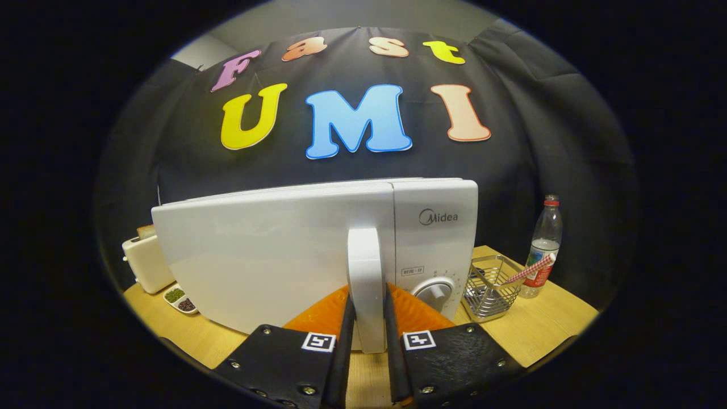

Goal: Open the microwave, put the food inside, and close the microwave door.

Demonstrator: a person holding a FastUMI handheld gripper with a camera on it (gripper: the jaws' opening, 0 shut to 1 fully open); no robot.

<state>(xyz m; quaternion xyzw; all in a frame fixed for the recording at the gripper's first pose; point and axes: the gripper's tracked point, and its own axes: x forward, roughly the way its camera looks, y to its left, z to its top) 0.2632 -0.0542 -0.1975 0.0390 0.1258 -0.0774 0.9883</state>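
A white microwave [318, 250] fills the centre of the frame, standing on a light wooden table [534, 329]. Its door [267, 255] takes up the left and middle of its front and looks swung slightly outward, though how far it stands open is hard to judge. The tall white door handle [366, 284] runs upright at the door's right edge, in the lower centre of the frame.

The gripper [367, 335] comes up from the bottom centre, and its two fingers [345, 341] sit tight against either side of the handle, clamped on it. To the right of the handle is the control panel with a round dial [434, 292], just beyond the right finger.

In the lower right of the frame, a wire basket [491, 287] stands just beside the microwave's right edge, with a striped straw [531, 268] leaning out of it. A clear plastic bottle [542, 250] with a red cap stands upright just right of the basket. A strip of bare table lies in front of these, toward the lower right.

At the left of the frame, a cream toaster [146, 261] stands partly hidden behind the door's left edge, with a small dish [180, 300] of dark and green bits just in front of it. The door's left edge is near both.
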